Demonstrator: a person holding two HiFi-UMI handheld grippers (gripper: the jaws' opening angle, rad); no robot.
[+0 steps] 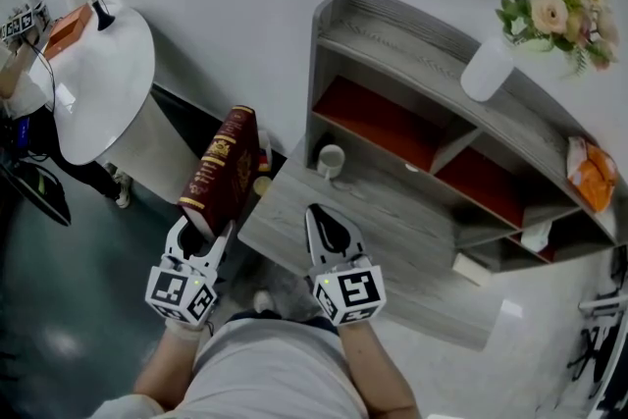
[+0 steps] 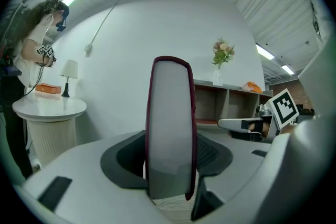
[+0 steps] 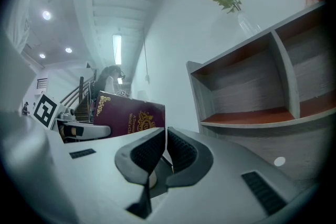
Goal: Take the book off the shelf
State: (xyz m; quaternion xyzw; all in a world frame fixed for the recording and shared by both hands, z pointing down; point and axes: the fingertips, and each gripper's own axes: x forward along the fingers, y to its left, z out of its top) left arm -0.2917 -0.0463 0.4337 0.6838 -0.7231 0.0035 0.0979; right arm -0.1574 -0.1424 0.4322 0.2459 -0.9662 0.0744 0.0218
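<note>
Book (image 1: 222, 170), maroon, stands clamped upright in the left gripper (image 1: 203, 233) at nine o'clock from the shelf (image 1: 412, 39), already clear of it; the right gripper (image 1: 328, 229) is pinched together, empty, so removal looks done.

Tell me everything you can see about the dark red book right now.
The book is a thick maroon hardcover with gold lettering and a crest, pages pale. It stands nearly upright in the air, off the shelf, its lower end clamped in the left gripper, page edges facing that gripper. Nothing else touches it.
</note>
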